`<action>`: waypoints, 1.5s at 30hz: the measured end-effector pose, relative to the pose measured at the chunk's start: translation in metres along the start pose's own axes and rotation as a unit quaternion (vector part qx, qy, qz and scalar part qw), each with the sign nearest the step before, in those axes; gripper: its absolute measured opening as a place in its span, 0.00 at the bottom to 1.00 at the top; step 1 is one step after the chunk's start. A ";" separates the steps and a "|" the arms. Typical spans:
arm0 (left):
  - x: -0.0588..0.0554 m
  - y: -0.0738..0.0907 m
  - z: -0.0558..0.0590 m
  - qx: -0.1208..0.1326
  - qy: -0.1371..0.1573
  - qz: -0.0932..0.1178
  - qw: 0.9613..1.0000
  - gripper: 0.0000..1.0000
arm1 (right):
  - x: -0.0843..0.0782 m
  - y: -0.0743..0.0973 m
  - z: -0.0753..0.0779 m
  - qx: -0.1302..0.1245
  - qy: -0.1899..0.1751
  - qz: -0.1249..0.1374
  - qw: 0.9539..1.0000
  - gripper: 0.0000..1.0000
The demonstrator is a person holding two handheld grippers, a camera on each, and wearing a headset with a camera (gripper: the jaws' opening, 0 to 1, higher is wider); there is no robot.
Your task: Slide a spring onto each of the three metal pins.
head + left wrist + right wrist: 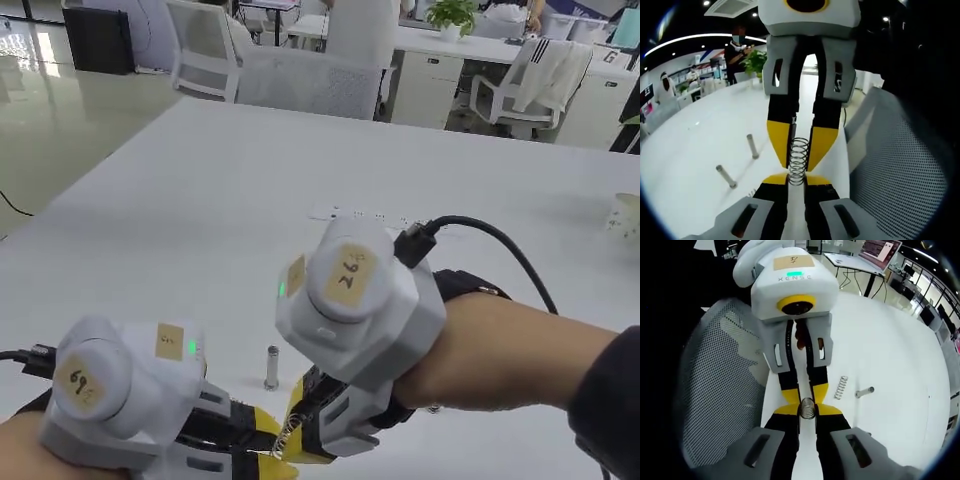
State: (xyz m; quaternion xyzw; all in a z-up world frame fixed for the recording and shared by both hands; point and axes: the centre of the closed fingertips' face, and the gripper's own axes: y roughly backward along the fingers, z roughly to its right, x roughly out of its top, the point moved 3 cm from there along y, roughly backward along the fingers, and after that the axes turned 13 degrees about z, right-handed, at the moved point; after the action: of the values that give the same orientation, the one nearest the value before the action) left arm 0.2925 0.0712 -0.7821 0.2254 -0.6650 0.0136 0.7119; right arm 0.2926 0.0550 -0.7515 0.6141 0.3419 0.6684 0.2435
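Low in the head view my two grippers meet tip to tip over the white table point(200, 200). The left gripper point(255, 432) is at the bottom left and the right gripper point(303, 422) is at centre, with a small steel spring point(288, 428) between their yellow tips. In the left gripper view the spring point(799, 160) runs from my left gripper point(796, 179) up into the right one's fingers point(822, 140). In the right gripper view the spring point(807, 410) sits end-on in my right gripper point(807, 412). Both pairs of fingers press on it. A metal pin point(271, 367) stands just behind. Two pins point(753, 146) point(726, 176) stand left.
A loose spring point(841, 387) lies on the table next to a pin point(865, 391). A white power strip point(365, 215) and a black cable point(480, 232) lie behind my right hand. A paper cup point(625, 215) stands far right. A mesh chair point(900, 165) is close beside the table.
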 end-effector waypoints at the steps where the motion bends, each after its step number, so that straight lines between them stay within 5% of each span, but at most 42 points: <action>1: -0.001 0.000 -0.001 0.003 0.001 -0.001 1.000 0.05 | 0.000 0.001 0.001 -0.001 -0.001 0.000 1.000 0.08; 6: -0.005 0.002 -0.006 0.019 0.016 -0.010 1.000 0.19 | -0.009 0.014 0.014 -0.023 -0.010 -0.008 1.000 0.08; 10: -0.004 0.002 -0.006 0.020 0.017 -0.008 1.000 0.18 | -0.015 0.029 0.027 -0.048 -0.023 -0.008 0.999 0.08; 15: -0.006 0.001 -0.004 0.017 0.017 -0.012 1.000 0.19 | -0.028 0.055 0.057 -0.109 -0.037 -0.021 0.993 0.08; 21: -0.006 0.001 -0.004 0.017 0.020 -0.011 1.000 0.19 | -0.038 0.071 0.082 -0.143 -0.046 -0.038 0.988 0.08; 33: -0.007 0.001 -0.005 0.020 0.024 -0.012 0.999 0.20 | -0.054 0.041 0.096 -0.112 -0.052 -0.076 0.989 0.08; 45: -0.009 0.002 -0.006 0.021 0.027 -0.015 0.999 0.20 | -0.062 0.027 0.097 -0.093 -0.063 -0.086 0.990 0.08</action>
State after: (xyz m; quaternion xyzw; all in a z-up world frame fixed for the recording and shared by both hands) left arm 0.2968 0.0778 -0.7901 0.2495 -0.6419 0.0228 0.7247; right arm 0.3986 0.0061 -0.7705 0.5980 0.3136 0.6336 0.3777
